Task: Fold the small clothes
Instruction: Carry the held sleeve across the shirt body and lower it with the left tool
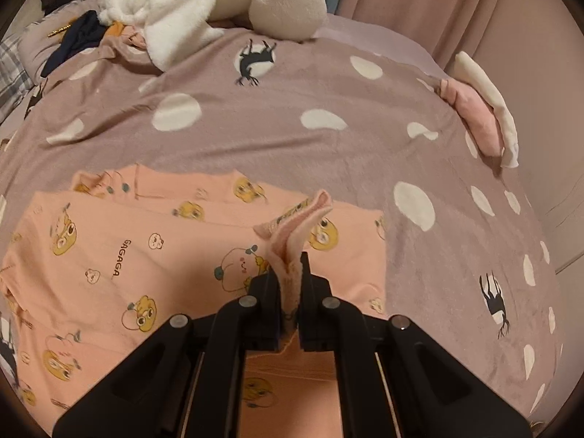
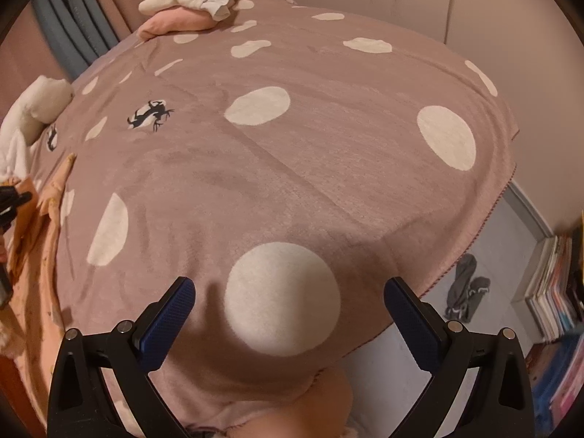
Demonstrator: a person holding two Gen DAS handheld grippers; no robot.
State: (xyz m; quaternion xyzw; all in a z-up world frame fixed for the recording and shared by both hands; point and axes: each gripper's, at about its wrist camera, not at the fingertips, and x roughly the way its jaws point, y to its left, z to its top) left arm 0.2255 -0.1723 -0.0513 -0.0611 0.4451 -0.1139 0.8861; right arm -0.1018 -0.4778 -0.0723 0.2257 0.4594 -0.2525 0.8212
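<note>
A small pink garment (image 1: 120, 255) printed with yellow cartoon faces lies spread on the mauve spotted blanket (image 1: 284, 138). My left gripper (image 1: 290, 273) is shut on a bunched fold of this garment, which sticks up between the jaws. In the right wrist view the garment's edge (image 2: 40, 241) shows at far left. My right gripper (image 2: 288, 303) is open and empty, hovering over the blanket (image 2: 292, 153) near its corner.
A folded pink and white pile (image 1: 481, 116) sits at the blanket's far right edge, also in the right wrist view (image 2: 186, 11). A white plush toy (image 1: 204, 3) and dark clothes (image 1: 76, 36) lie at the back. Grey socks (image 2: 465, 288) and stacked books (image 2: 554, 288) are on the floor.
</note>
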